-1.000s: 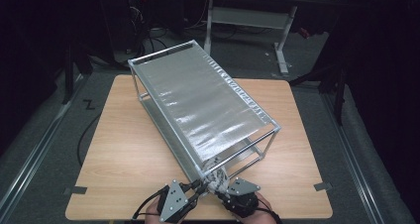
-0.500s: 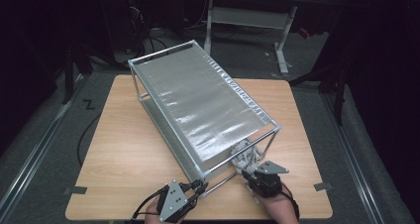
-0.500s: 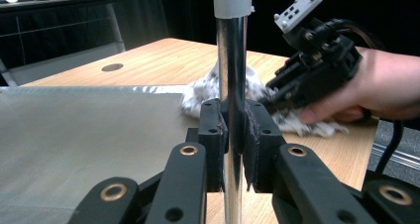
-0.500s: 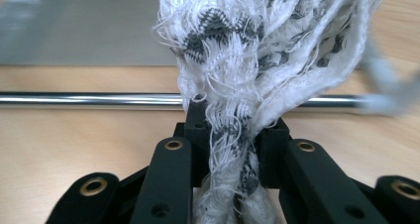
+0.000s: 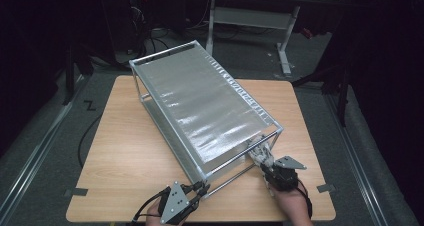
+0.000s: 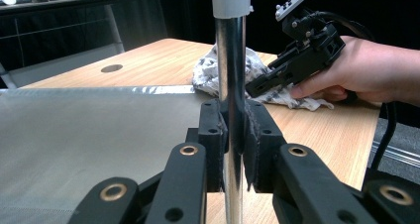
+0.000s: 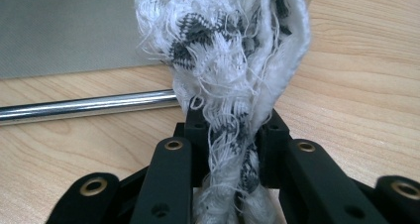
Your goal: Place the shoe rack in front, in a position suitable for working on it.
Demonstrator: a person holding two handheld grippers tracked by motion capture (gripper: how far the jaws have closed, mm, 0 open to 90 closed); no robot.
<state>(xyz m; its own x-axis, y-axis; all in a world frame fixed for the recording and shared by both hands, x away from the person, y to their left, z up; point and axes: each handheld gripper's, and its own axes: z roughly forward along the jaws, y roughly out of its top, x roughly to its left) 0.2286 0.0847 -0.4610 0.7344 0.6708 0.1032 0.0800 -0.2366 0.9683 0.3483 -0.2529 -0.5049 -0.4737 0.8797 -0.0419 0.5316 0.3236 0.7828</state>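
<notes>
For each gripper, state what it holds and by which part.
Left gripper: shut on the rack's chrome rod. Right gripper: shut on the frayed cloth, bunched at one end.

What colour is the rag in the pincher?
The rag is white with a grey-black woven pattern and frayed threads, clearest in the right gripper view.

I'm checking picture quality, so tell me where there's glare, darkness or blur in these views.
High view: the room around the table is nearly black, and the mesh panel carries pale sheen. Left gripper view: the rod has bright streaks of glare, and the near tongs look soft. Right gripper view: the cloth is washed out white, with its frayed threads sharp.
</notes>
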